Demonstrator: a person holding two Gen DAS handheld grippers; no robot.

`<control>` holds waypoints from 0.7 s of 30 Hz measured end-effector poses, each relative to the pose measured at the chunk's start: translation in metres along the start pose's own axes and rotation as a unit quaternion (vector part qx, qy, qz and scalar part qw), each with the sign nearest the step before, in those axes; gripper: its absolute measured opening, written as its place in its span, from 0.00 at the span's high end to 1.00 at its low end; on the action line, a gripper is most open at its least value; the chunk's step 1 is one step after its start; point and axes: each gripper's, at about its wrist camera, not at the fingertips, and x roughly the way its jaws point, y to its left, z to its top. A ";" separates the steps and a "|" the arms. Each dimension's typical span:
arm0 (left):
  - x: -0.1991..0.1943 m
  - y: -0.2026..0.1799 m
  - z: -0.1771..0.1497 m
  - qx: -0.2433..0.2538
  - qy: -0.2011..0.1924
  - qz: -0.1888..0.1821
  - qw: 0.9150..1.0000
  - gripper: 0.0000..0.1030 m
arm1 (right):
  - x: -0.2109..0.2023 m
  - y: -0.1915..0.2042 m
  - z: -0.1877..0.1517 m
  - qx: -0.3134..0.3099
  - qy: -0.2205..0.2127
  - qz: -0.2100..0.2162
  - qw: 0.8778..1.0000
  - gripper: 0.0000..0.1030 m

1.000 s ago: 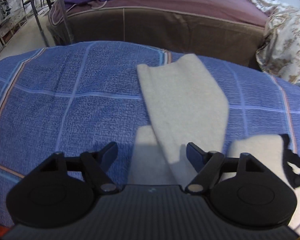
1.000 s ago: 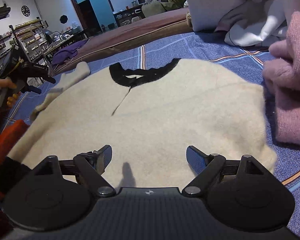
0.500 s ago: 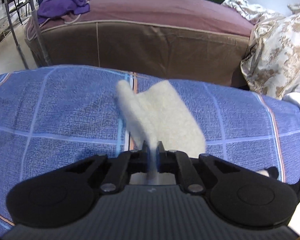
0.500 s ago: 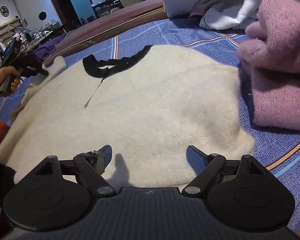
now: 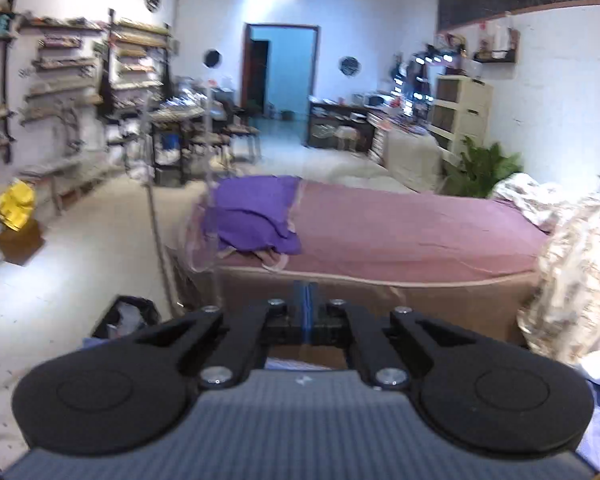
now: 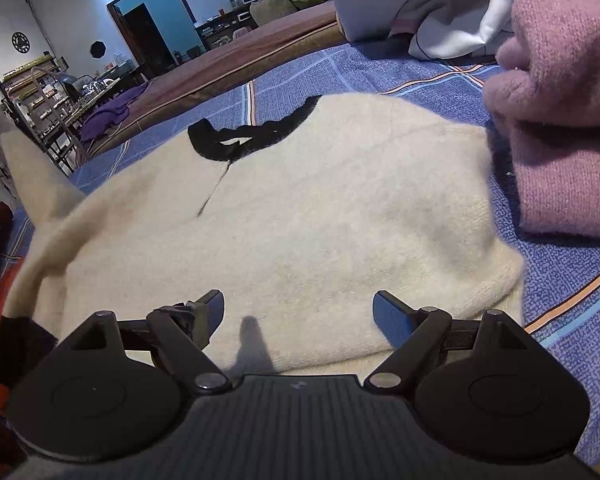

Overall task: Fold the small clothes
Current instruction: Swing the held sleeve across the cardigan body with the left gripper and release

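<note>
Raised sleeve (image 6: 28,168) off bedspread (image 6: 560,272) in closed left gripper (image 5: 305,314), ready to fold onto sweater (image 6: 300,216); right gripper (image 6: 298,312) open.

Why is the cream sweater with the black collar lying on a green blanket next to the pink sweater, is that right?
Not quite. The blanket is blue with striped checks, not green, as the right wrist view shows. The rest holds: the cream sweater with the black collar lies on it, next to the pink sweater.

left faces room, right overlooks sweater (image 6: 300,220)
</note>
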 end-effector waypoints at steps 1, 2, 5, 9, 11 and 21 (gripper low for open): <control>-0.008 -0.010 -0.009 0.006 0.016 -0.034 0.999 1.00 | 0.000 0.002 -0.001 -0.002 0.000 0.004 1.000 0.00; -0.013 -0.024 -0.020 0.024 0.027 -0.053 0.998 0.99 | 0.000 0.004 -0.002 -0.005 0.001 0.006 1.000 0.00; -0.032 -0.064 -0.074 0.090 0.053 -0.082 0.991 0.79 | 0.001 0.008 -0.003 -0.008 0.006 0.014 1.000 0.00; -0.012 -0.077 -0.139 0.107 0.094 -0.045 0.989 0.02 | -0.007 0.009 -0.003 -0.015 0.001 0.015 1.000 0.00; 0.009 -0.053 -0.164 0.083 0.128 -0.014 0.988 0.01 | -0.011 0.005 -0.005 -0.011 -0.001 0.008 1.000 0.00; 0.109 0.154 -0.238 -0.192 0.246 0.068 0.948 0.50 | -0.003 0.003 -0.012 -0.016 0.027 -0.023 0.999 0.00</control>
